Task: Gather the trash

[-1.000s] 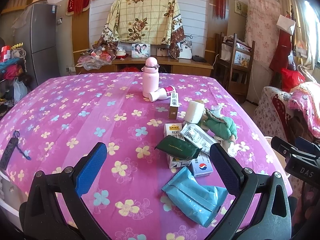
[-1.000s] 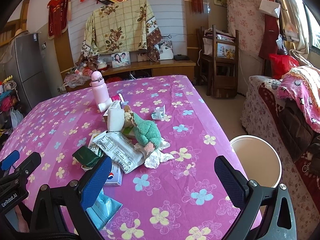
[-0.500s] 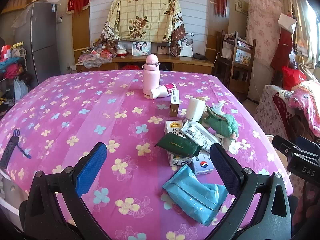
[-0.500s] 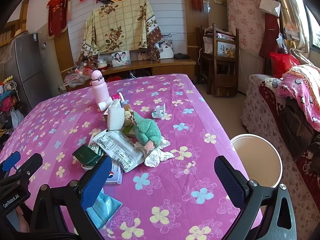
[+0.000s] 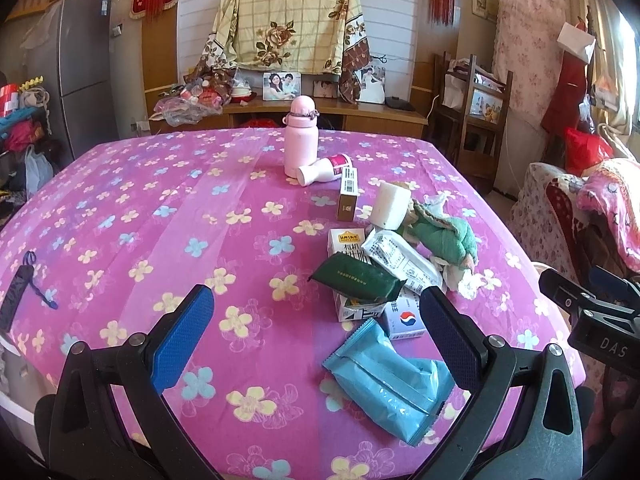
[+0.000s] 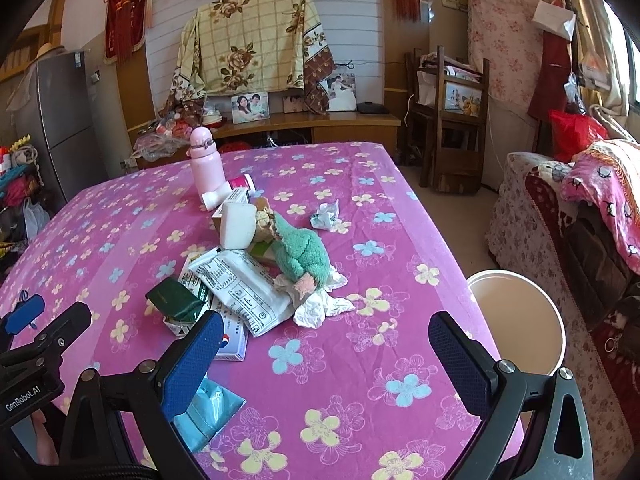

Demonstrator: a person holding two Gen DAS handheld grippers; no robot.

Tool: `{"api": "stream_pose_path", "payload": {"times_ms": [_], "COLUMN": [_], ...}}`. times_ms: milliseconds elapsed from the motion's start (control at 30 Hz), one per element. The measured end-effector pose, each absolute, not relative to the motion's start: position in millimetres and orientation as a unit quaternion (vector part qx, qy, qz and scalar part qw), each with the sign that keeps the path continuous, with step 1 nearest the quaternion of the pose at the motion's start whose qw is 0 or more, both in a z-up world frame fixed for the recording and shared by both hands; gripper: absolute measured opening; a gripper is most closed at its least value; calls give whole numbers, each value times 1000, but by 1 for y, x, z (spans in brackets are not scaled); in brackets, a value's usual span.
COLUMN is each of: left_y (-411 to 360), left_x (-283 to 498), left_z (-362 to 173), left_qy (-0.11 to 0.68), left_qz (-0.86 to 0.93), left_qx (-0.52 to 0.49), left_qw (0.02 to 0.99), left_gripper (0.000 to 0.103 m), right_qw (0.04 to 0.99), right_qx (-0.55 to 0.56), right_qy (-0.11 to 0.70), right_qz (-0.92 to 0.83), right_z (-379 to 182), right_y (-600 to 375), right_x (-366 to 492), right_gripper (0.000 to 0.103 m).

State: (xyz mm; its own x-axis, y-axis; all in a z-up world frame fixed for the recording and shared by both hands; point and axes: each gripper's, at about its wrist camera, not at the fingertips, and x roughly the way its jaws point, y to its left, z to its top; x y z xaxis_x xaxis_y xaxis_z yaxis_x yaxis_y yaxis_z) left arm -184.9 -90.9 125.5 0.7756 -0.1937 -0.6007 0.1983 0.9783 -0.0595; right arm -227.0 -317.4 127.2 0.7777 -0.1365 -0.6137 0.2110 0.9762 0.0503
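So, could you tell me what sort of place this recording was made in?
Most likely a lived-in family home, a living or dining room. A table under a flowered pink cloth holds household clutter, framed family photos stand on a wooden sideboard, and a grey fridge stands in the corner.

Open cloth on the left, clutter on the right

The pink flowered tablecloth (image 5: pixel 132 216) lies bare leftward; the heap of packets and boxes (image 5: pixel 376 276) blocks the right side.

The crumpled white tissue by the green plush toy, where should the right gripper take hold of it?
Pinch the tissue at its raised bunched end nearest the right gripper, coming from above on the near side. That end lies bare on the table; the far end is tucked under the plush.
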Motion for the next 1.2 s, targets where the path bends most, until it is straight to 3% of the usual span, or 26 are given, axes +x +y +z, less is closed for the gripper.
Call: {"api": "stream_pose_path", "payload": {"times_ms": [600, 867, 1200], "left_y": [-97, -108, -128], "left_x": [-184, -169, -147], "left_z": [79, 50, 22], "left_qy": [400, 444, 488], "left_qz": [-126, -141, -130], "left_qx": [2, -31, -70], "left_qw": [908, 884, 860], "left_gripper": [102, 102, 102], "right_qw": [903, 906, 904], "right_qx": [62, 54, 128], "right_qy": [415, 412, 405], "right_qz": [-92, -83, -55], "right_z": [89, 82, 75], "right_y": [-337, -341, -355], "right_x": [-209, -204, -199], "right_gripper": [102, 102, 102]}}
